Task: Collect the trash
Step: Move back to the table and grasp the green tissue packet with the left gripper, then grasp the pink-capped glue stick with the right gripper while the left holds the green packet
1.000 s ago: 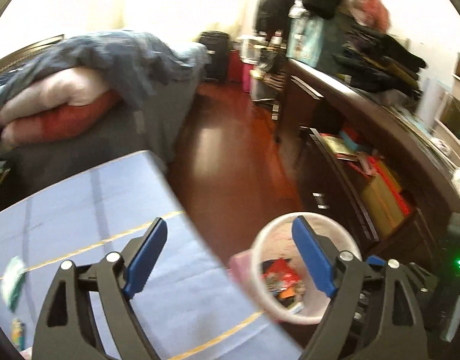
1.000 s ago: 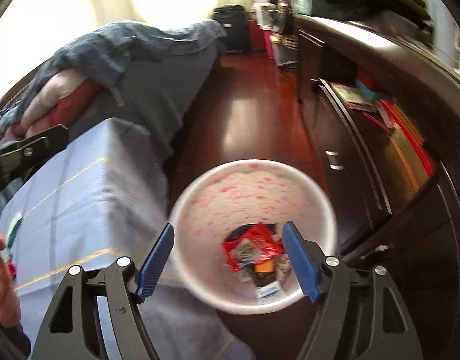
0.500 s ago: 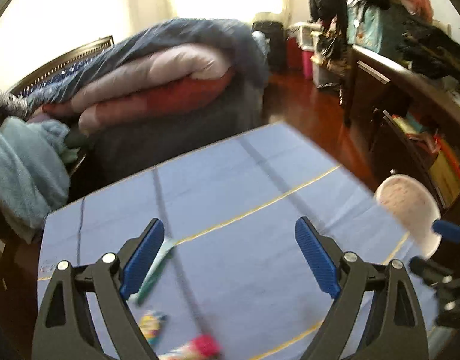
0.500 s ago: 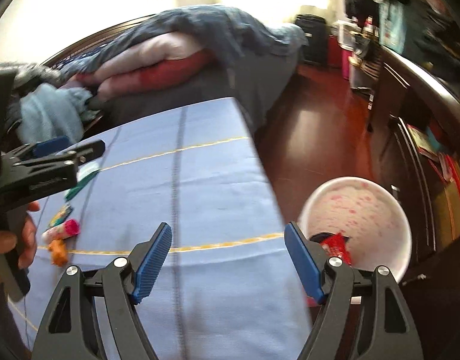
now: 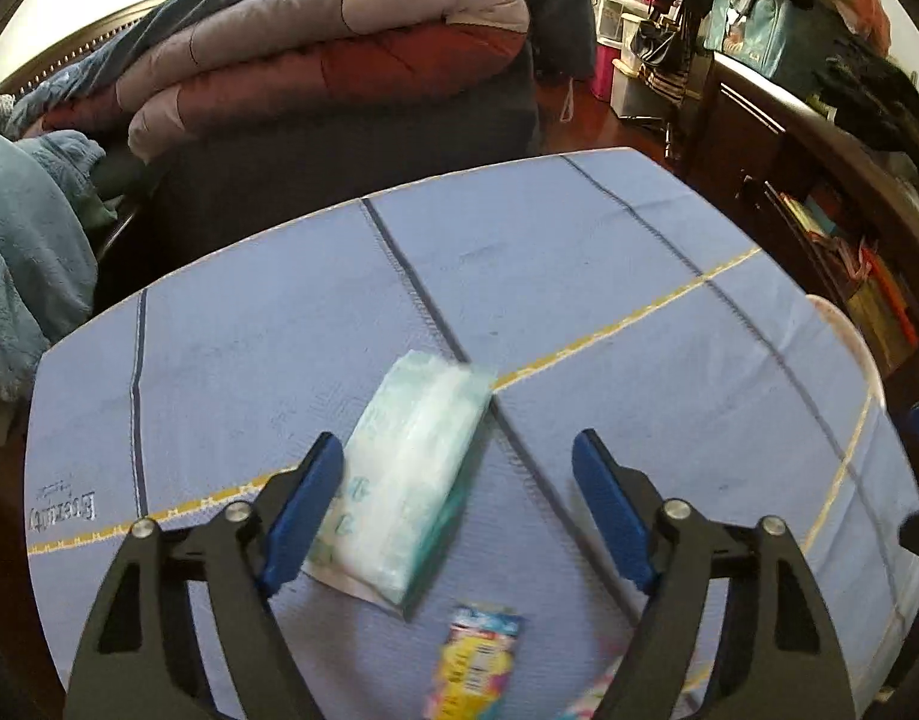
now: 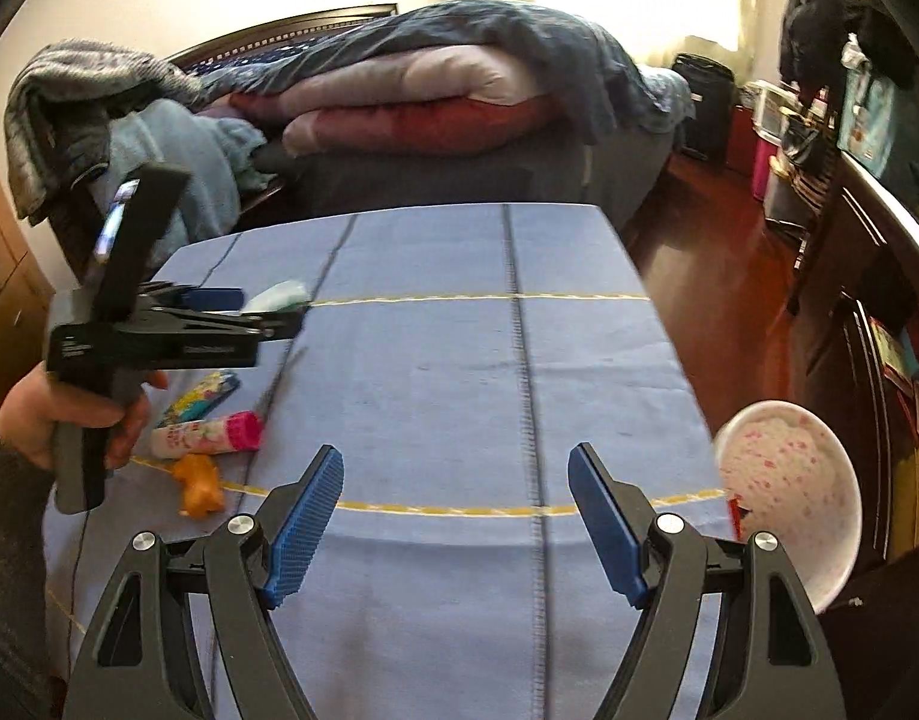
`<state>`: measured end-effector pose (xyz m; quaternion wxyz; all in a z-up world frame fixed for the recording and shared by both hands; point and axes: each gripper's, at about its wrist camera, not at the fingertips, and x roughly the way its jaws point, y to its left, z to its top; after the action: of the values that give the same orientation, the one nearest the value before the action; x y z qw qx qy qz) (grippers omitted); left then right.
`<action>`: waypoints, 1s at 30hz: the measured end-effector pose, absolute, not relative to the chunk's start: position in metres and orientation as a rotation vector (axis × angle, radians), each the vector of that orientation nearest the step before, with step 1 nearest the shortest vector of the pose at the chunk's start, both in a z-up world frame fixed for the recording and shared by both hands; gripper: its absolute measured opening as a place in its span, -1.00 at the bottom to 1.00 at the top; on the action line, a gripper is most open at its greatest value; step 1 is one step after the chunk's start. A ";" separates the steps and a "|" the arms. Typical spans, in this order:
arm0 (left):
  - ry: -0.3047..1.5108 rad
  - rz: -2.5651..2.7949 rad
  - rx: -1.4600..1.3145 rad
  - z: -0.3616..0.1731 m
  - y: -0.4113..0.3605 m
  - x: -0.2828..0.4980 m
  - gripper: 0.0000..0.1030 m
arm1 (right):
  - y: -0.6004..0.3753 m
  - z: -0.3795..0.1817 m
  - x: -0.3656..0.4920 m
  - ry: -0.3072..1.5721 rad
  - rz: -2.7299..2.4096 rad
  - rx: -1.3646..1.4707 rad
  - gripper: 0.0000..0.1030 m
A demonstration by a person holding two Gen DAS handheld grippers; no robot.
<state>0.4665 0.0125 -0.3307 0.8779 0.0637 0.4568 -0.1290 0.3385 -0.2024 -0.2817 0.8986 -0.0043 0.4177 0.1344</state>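
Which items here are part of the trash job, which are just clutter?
Job:
- tissue pack
- candy wrapper
- pink tube
- orange scrap
- bin
- left hand-held gripper, open over the pack

Clutter:
- quilts
- blue towel
- clothes pile
- shelf books

Folded pink-and-red quilt (image 5: 339,42) under a dark blue blanket (image 6: 489,30) across the upper frame; light blue towel (image 5: 21,240) at left edge; dark wooden cabinet (image 5: 819,180) along right; reddish floor (image 6: 717,276) right of centre.
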 end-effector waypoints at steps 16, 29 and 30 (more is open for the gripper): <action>0.914 -0.266 0.099 -0.334 0.052 0.456 -0.79 | -0.102 -0.305 0.357 0.912 0.465 -0.102 0.50; 0.819 -0.259 0.060 -0.305 0.079 0.424 -0.79 | -0.046 -0.318 0.348 0.942 0.545 -0.149 0.77; 0.815 -0.262 0.058 -0.304 0.079 0.423 -0.78 | -0.044 -0.319 0.350 0.939 0.533 -0.160 0.73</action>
<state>0.4229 0.0791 -0.3040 0.9094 0.0279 0.3952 -0.1268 0.3495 -0.0436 -0.3185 0.8547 -0.0759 0.4466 0.2536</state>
